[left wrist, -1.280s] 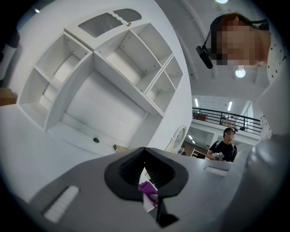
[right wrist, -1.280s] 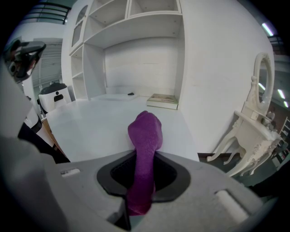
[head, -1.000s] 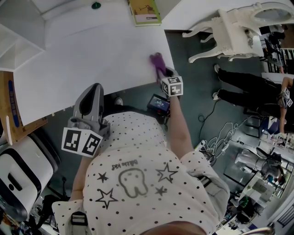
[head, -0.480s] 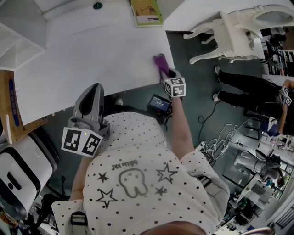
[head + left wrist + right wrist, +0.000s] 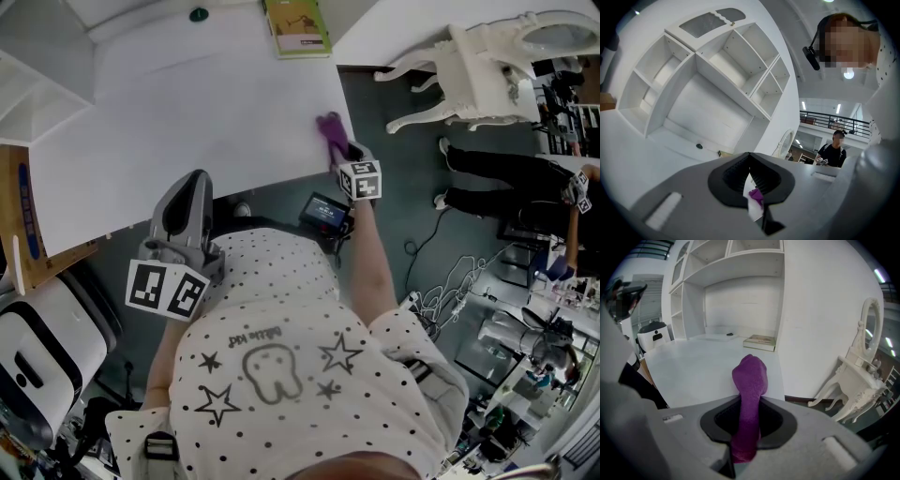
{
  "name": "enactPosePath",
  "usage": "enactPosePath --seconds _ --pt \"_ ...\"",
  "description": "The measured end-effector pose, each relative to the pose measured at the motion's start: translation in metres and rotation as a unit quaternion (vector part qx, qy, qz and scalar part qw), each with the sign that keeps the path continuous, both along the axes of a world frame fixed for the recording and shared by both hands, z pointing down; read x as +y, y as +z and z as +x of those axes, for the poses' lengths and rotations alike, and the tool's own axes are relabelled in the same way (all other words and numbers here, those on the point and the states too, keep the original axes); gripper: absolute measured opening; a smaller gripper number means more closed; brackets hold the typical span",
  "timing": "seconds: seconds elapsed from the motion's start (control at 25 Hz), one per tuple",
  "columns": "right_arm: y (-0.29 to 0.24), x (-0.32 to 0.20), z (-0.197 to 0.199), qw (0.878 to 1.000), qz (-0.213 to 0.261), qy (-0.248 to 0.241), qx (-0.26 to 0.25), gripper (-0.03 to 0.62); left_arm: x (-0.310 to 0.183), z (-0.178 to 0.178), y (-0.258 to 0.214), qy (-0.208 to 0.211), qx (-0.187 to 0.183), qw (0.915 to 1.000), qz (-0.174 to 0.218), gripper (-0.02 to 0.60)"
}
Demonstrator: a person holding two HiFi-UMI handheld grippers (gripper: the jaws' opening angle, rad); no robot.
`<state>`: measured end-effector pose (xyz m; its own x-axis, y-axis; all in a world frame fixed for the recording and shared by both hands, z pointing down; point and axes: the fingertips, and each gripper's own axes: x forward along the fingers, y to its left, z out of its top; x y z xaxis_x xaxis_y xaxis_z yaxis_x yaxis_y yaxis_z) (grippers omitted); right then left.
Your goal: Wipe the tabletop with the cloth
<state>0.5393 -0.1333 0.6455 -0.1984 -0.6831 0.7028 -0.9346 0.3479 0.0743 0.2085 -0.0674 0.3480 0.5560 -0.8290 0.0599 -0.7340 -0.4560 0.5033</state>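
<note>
— Entry 1, cloth [image 5: 329,131]?
— Near end covered by your right gripper [image 5: 344,153] in the head view; whether it touches the tabletop [image 5: 187,122] cannot be told.
— Entry 2, book [image 5: 297,26]?
— Far end cut off by the top edge; cover print too small to read.
— Entry 3, brown board [image 5: 17,220]?
— Cut by the left edge; only 1 part shows.

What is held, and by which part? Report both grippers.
The right gripper clamps the purple cloth by its near end; the left gripper holds nothing.
</note>
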Motion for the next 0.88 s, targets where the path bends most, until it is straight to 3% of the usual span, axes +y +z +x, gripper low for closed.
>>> enactPosePath --seconds 0.88 --pt "0.001 -0.006 0.026 1.0 -0.009 0.007 0.009 0.075 -0.01 0.002 -0.005 -0.018 0.013 0.9997 0.007 -0.005"
